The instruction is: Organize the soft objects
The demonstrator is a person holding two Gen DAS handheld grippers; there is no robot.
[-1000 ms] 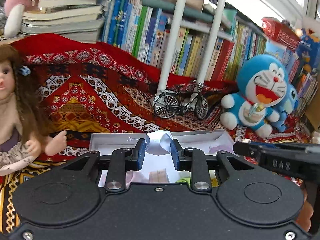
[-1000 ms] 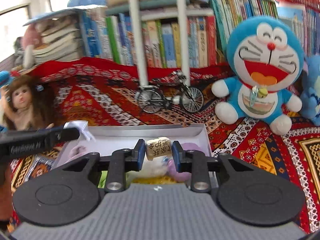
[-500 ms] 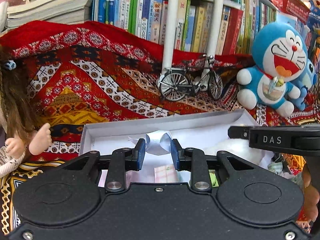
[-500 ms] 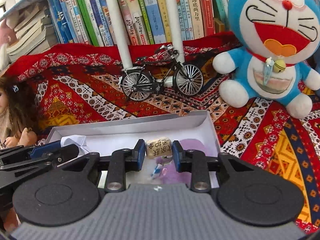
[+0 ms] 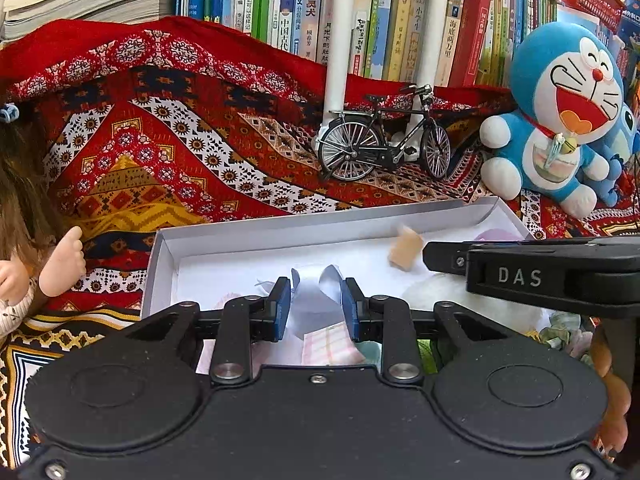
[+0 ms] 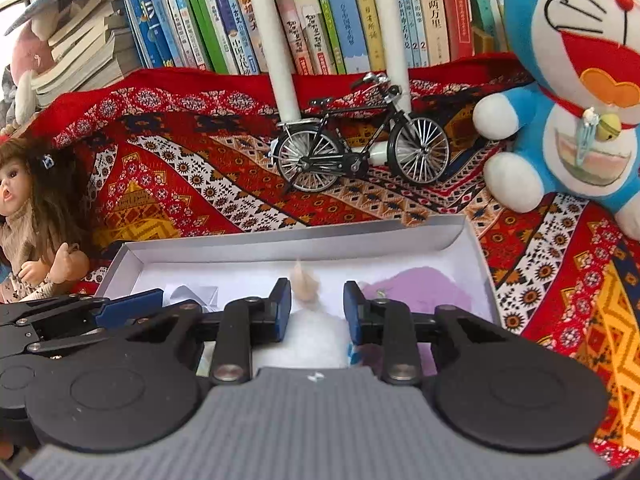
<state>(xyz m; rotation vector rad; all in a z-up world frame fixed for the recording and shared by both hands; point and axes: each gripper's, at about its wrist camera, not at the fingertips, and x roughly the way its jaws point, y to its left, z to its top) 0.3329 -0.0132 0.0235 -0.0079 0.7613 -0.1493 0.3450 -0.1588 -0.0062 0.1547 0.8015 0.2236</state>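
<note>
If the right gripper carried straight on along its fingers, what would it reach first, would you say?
Probably the small tan item, blurred just ahead of the right gripper. Beyond it lies the floor of the white box, though depth is hard to judge.

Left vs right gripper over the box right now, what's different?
The left gripper is clamped on a white folded piece; the right gripper holds nothing. The right gripper's jaws have just been opening, with a blurred beige piece loose between them; the left gripper's pads press their load. Both hang over the white box.
</note>
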